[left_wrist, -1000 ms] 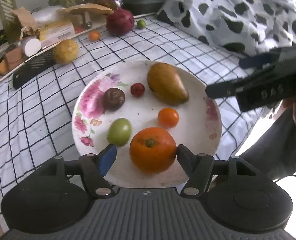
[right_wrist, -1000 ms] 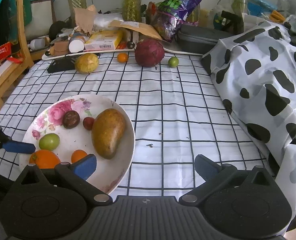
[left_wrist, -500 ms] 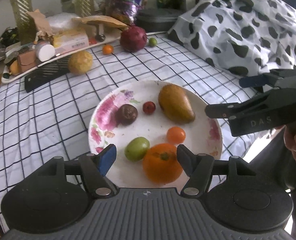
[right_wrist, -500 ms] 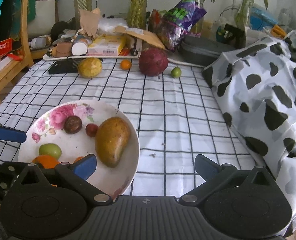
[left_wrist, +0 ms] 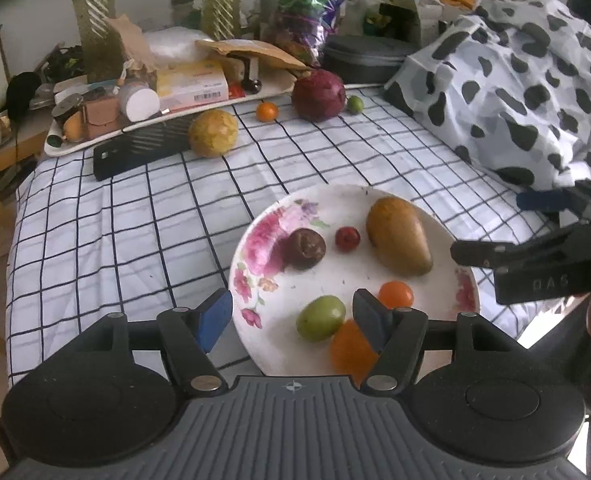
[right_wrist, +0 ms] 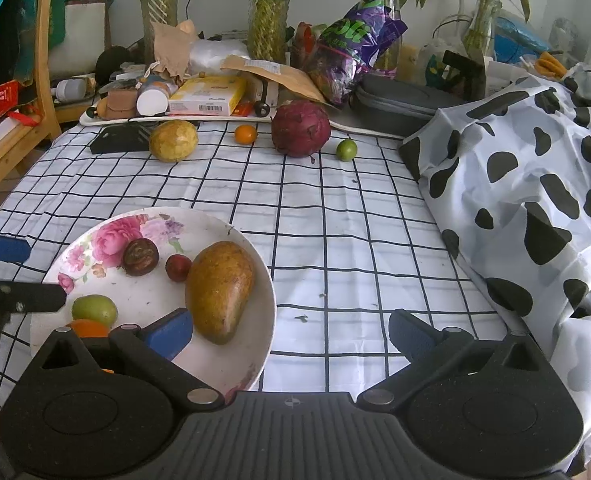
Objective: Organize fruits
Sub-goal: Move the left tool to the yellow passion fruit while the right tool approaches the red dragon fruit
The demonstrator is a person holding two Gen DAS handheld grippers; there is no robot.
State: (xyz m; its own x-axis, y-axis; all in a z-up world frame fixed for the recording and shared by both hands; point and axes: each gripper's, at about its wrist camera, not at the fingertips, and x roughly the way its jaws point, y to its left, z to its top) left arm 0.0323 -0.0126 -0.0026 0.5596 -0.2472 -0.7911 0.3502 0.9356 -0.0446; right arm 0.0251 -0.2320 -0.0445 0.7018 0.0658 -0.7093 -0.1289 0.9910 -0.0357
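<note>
Now between picks: both tongs, left (left_wrist: 291,314) and right (right_wrist: 291,334), released, empty, over floral plate (right_wrist: 255,364). Six fruits plated; passion fruit (right_wrist: 173,141), tangerine (right_wrist: 245,134), dragon fruit (right_wrist: 300,128), lime (right_wrist: 346,149) wait at far edge. Next: long reach.

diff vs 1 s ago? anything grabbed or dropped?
The left gripper has pulled back and up from the big orange, which a second ago sat between its open fingers; the orange now lies on the floral plate, partly behind one finger. Nothing was grabbed or let go. The right gripper barely moved and is open and empty. The mango and the four fruits at the back, such as the purple one, are unmoved.
</note>
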